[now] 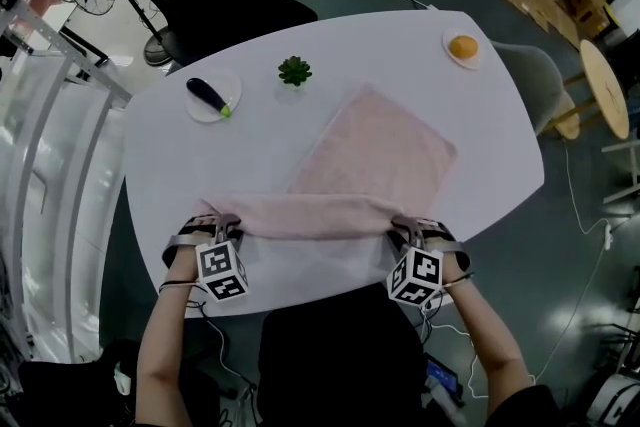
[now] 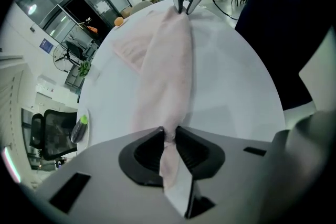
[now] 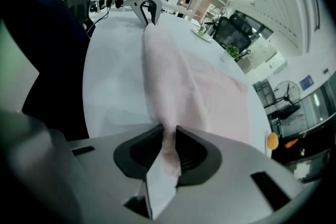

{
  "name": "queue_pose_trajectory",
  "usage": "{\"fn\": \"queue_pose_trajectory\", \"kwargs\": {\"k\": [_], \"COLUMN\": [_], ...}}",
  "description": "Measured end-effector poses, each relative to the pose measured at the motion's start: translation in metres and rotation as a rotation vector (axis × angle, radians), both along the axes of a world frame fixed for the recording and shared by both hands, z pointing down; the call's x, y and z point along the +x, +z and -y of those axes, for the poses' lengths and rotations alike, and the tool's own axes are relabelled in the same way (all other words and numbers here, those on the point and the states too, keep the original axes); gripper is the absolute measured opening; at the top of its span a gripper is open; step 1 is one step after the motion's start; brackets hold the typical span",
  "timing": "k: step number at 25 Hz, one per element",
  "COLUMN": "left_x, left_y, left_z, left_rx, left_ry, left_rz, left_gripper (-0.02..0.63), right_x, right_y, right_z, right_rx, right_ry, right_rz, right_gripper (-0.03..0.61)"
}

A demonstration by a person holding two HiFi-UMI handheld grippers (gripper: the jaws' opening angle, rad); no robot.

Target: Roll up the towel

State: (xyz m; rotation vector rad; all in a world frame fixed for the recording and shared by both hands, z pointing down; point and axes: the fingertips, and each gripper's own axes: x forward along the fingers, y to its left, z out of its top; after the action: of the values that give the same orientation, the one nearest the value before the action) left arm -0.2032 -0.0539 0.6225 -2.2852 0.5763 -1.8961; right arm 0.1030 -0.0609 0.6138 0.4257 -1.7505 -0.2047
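White oval table (image 1: 170,165) underneath, and both forearms reach in from its near edge, grippers tipped steeply down. The left gripper (image 1: 224,220) is clamped tight on one end of the pink towel (image 1: 375,160), and the right gripper (image 1: 405,227) pinches the other. A bunched fold stretches straight between them. The flat remainder lies beyond, slanting off past the right gripper's side.
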Motion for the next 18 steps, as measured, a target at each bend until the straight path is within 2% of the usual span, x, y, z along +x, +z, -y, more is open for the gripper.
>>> {"fn": "queue_pose_trajectory", "kwargs": {"k": [2, 4, 9, 18], "left_x": [0.001, 0.001, -0.002, -0.008], "left_y": [0.002, 0.002, -0.007, -0.044], "left_z": [0.001, 0.002, 0.009, 0.015], "left_rx": [0.002, 0.002, 0.001, 0.078], "left_ry": [0.013, 0.027, 0.030, 0.037], "left_rz": [0.019, 0.038, 0.046, 0.026], "left_gripper": [0.068, 0.057, 0.048, 0.044], "right_x": [0.002, 0.002, 0.002, -0.003], "right_y": [0.001, 0.001, -0.006, -0.038], "right_z": [0.001, 0.000, 0.001, 0.005], "right_rx": [0.010, 0.015, 0.020, 0.089], "right_ry": [-0.018, -0.033, -0.027, 0.000], "right_rz": [-0.015, -0.026, -0.015, 0.008], "right_gripper": [0.054, 0.034, 0.028, 0.028]}}
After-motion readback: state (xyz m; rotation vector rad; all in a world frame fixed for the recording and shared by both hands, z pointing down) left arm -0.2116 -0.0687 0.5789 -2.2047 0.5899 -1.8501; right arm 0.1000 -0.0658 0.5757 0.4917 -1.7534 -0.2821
